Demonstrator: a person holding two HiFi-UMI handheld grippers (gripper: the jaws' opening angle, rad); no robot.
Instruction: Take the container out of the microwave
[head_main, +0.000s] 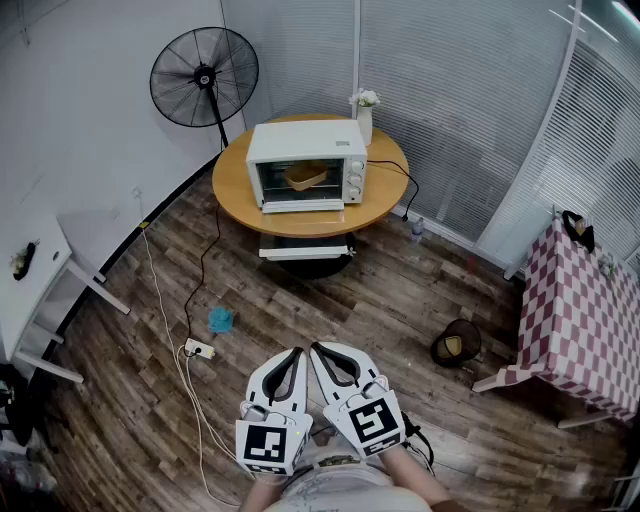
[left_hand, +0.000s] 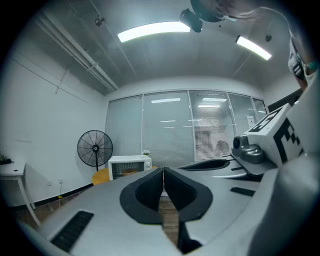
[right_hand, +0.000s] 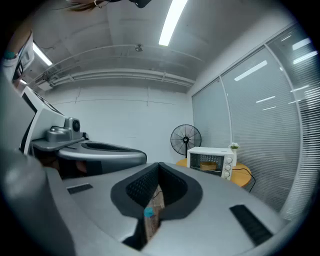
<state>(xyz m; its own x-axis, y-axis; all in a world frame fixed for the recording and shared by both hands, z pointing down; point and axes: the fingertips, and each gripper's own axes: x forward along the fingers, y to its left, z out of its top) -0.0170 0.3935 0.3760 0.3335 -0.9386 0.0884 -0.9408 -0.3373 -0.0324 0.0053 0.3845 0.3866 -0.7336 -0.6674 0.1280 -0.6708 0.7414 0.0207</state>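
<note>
A white microwave (head_main: 305, 165) stands on a round wooden table (head_main: 236, 192) across the room. Through its front window shows a tan container (head_main: 306, 177). My left gripper (head_main: 297, 353) and right gripper (head_main: 316, 349) are held side by side close to the person's body, far from the table, both shut with nothing between the jaws. In the left gripper view the jaws of the left gripper (left_hand: 163, 170) meet, and the microwave (left_hand: 129, 166) is small and distant. The right gripper view shows the right gripper (right_hand: 159, 165) closed, with the microwave (right_hand: 212, 162) and container (right_hand: 208, 165) to the right.
A black standing fan (head_main: 204, 76) is behind the table, and a white vase with flowers (head_main: 365, 116) beside the microwave. On the wood floor lie a power strip (head_main: 198, 349) with cables, a blue object (head_main: 220, 319) and a dark basket (head_main: 456, 343). A checked-cloth table (head_main: 580, 320) stands right, a white desk (head_main: 30, 290) left.
</note>
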